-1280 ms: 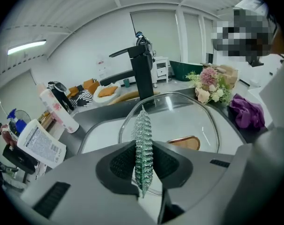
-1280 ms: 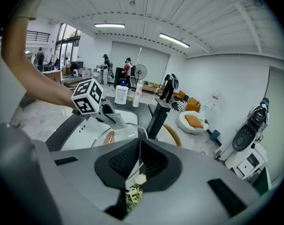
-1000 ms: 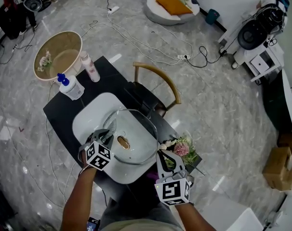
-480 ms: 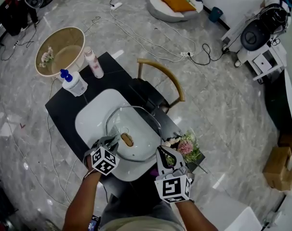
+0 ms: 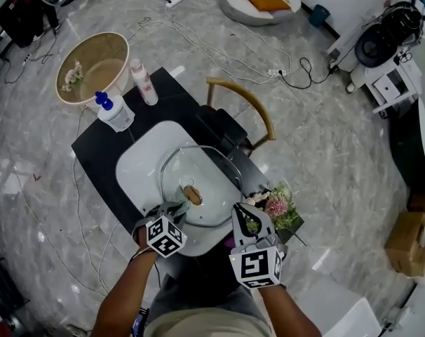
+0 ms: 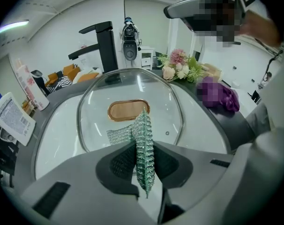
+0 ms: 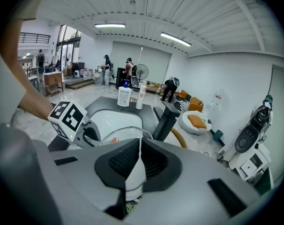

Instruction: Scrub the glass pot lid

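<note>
The glass pot lid (image 5: pixel 202 181) lies in the white sink basin (image 5: pixel 139 163), its oval copper-coloured knob (image 5: pixel 192 195) facing up. My left gripper (image 5: pixel 172 213) is at the lid's near-left rim, shut on a silvery-green mesh scrubber (image 6: pixel 143 139). In the left gripper view the scrubber stands up between the jaws, just short of the knob (image 6: pixel 128 110) on the lid (image 6: pixel 165 107). My right gripper (image 5: pixel 245 221) hovers by the basin's near-right edge, apart from the lid. In the right gripper view my right gripper (image 7: pixel 138 161) is shut with nothing in it.
A black faucet (image 6: pixel 102 43) stands behind the basin. A blue-pump soap bottle (image 5: pixel 114 111) and a pink bottle (image 5: pixel 144 83) are at the black table's far corner. Flowers (image 5: pixel 275 206) and a purple cloth (image 6: pixel 217 93) lie right. A wooden chair (image 5: pixel 237 118) is beyond.
My left gripper has drawn back with the scrubber from beside the knob toward the lid's near rim. The right gripper has stayed put.
</note>
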A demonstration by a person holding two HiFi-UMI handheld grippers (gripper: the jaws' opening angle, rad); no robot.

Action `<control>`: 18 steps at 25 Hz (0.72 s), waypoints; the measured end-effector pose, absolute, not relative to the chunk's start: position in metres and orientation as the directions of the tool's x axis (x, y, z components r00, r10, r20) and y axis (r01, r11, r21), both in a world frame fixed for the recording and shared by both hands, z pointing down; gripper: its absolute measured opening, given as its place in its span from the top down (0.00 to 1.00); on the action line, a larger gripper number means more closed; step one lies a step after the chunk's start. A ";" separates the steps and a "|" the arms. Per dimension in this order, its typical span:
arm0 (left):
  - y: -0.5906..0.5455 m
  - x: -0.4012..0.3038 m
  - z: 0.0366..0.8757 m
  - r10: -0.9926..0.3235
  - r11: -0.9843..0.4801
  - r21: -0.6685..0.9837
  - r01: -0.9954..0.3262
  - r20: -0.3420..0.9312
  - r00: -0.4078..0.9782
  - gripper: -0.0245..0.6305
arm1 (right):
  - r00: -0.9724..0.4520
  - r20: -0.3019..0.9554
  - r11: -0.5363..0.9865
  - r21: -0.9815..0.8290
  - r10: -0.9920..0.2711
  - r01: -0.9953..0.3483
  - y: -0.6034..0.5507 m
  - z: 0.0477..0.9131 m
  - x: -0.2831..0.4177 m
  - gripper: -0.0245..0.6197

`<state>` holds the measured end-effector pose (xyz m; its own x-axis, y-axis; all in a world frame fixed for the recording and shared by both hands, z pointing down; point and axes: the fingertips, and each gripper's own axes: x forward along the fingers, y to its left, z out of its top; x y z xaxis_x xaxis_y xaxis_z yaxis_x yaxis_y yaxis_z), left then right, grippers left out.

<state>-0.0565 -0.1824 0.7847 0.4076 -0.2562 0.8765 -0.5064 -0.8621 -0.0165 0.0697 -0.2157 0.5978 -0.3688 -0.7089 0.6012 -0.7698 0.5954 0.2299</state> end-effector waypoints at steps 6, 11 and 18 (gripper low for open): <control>-0.163 -0.032 0.776 -0.214 -0.900 0.002 -0.436 0.869 0.446 0.83 | -0.366 0.595 0.592 0.239 -0.715 -0.769 -0.216 0.585 0.064 0.92; -0.153 -0.021 0.768 -0.201 -0.914 0.008 -0.407 0.861 0.468 0.83 | -0.363 0.584 0.586 0.251 -0.726 -0.770 -0.215 0.574 0.061 0.92; -0.153 -0.030 0.748 -0.215 -0.923 -0.019 -0.383 0.853 0.475 0.83 | -0.352 0.571 0.571 0.263 -0.742 -0.778 -0.210 0.558 0.058 0.92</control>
<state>-0.0295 -0.1530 0.7476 0.4750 -0.2146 0.8534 -0.3835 -0.9234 -0.0187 0.0579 -0.2099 0.5582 -0.3516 -0.7421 0.5707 -0.7778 0.5708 0.2629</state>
